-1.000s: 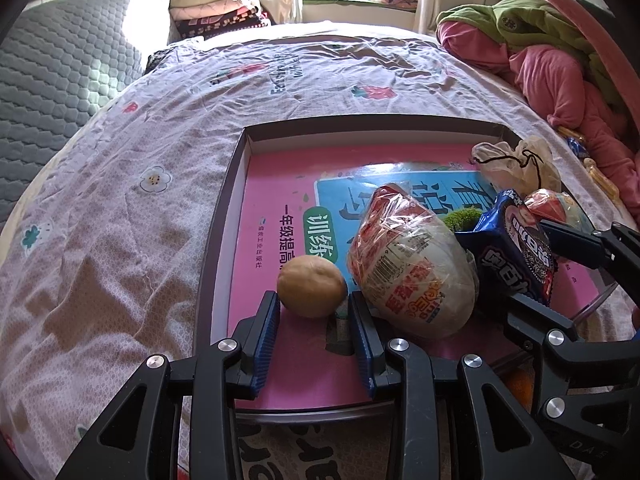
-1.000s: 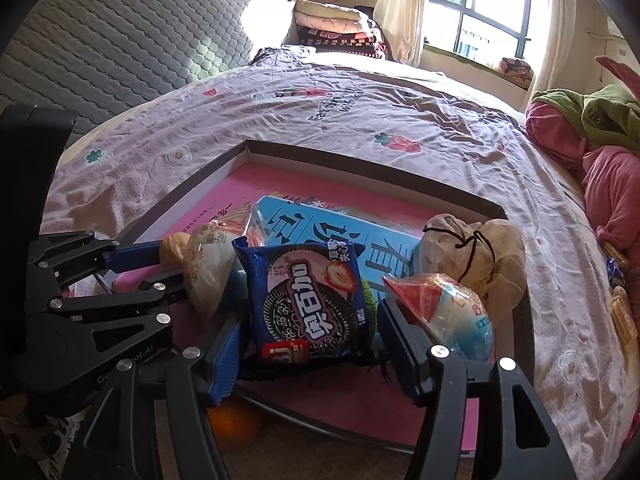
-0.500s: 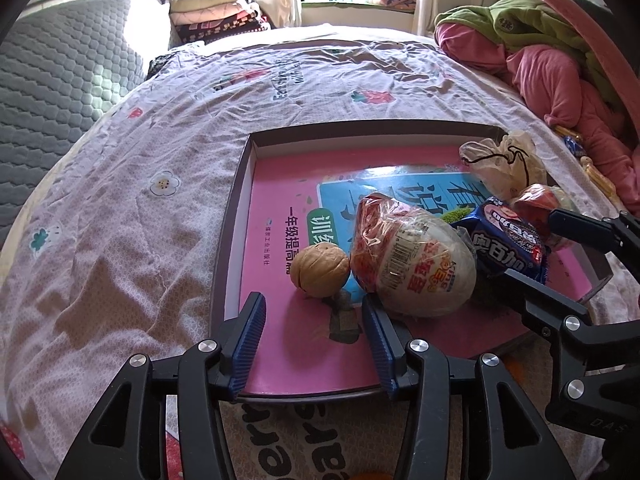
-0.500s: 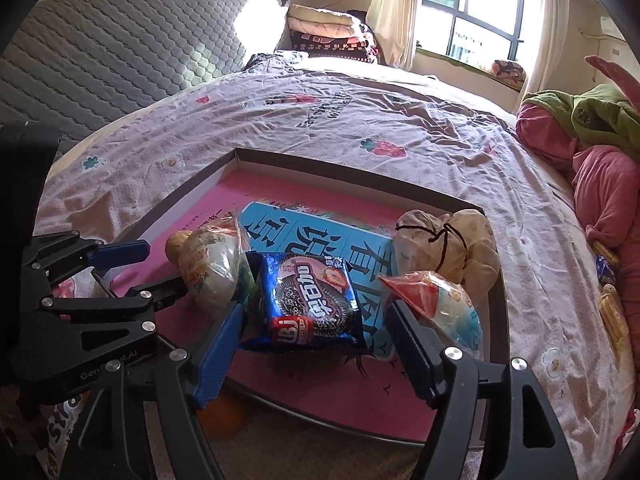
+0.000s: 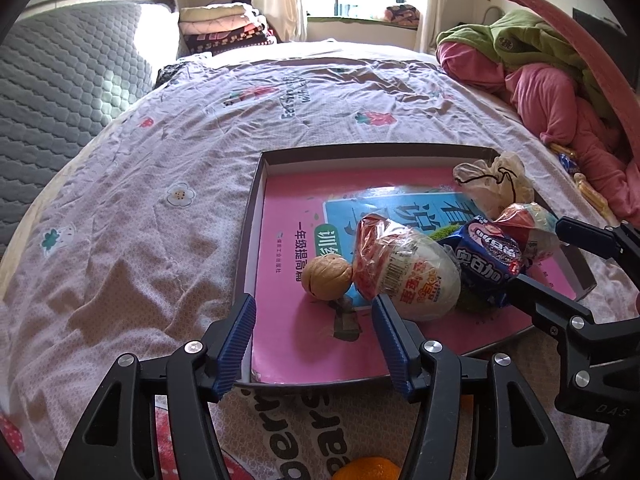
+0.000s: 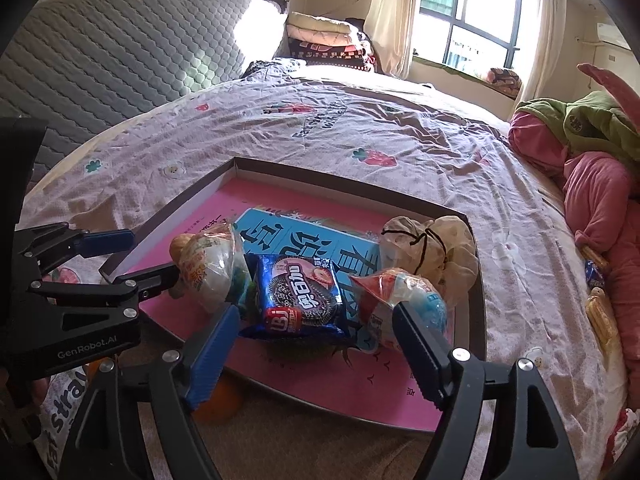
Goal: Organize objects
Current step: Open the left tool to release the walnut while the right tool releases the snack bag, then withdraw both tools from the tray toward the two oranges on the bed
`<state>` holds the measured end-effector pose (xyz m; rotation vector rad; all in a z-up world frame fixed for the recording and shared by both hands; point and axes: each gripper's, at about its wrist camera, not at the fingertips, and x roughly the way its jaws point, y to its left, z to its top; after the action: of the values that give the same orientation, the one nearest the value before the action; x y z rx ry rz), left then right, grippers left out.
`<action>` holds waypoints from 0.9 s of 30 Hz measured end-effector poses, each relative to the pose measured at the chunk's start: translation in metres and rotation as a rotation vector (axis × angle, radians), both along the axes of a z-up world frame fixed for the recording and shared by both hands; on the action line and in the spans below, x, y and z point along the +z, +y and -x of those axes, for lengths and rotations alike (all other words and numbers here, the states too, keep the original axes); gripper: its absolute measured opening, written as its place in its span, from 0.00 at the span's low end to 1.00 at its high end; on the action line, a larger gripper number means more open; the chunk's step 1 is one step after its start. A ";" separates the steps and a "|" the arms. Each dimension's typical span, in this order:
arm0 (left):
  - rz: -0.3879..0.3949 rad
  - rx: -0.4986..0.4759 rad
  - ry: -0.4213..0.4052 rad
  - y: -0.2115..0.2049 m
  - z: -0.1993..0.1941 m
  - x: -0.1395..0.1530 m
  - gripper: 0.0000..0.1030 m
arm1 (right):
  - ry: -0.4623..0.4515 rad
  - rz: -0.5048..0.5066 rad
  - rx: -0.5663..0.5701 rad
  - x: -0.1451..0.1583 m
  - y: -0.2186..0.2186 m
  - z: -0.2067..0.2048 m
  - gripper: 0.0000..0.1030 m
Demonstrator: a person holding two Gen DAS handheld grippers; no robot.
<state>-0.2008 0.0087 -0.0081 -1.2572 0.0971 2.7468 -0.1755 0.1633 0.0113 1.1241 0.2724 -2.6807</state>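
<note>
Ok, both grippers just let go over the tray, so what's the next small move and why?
Probably lift both clear. The left gripper stands open short of the walnut, the right gripper open with the cookie pack lying loose between its fingers in the tray; an orange waits outside.

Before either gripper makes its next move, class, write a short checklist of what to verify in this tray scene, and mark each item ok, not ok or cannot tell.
1. Left gripper empty, jaws just opened: ok.
2. Right gripper empty, jaws just opened: ok.
3. Walnut resting inside the tray: ok.
4. Cookie packet lying in the tray, clear of the pads: ok.
5. Every item gathered in the tray: not ok, an orange lies outside.
6. Tray sitting level on the bed: cannot tell.
</note>
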 end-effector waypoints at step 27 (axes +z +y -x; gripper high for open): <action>0.015 0.043 0.108 -0.017 -0.055 0.031 0.67 | 0.122 0.064 0.000 0.044 0.004 -0.038 0.77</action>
<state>-0.1454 -0.0084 0.0227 -1.1272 0.1024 2.8548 -0.1380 0.1676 0.0551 0.9438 0.2054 -2.7413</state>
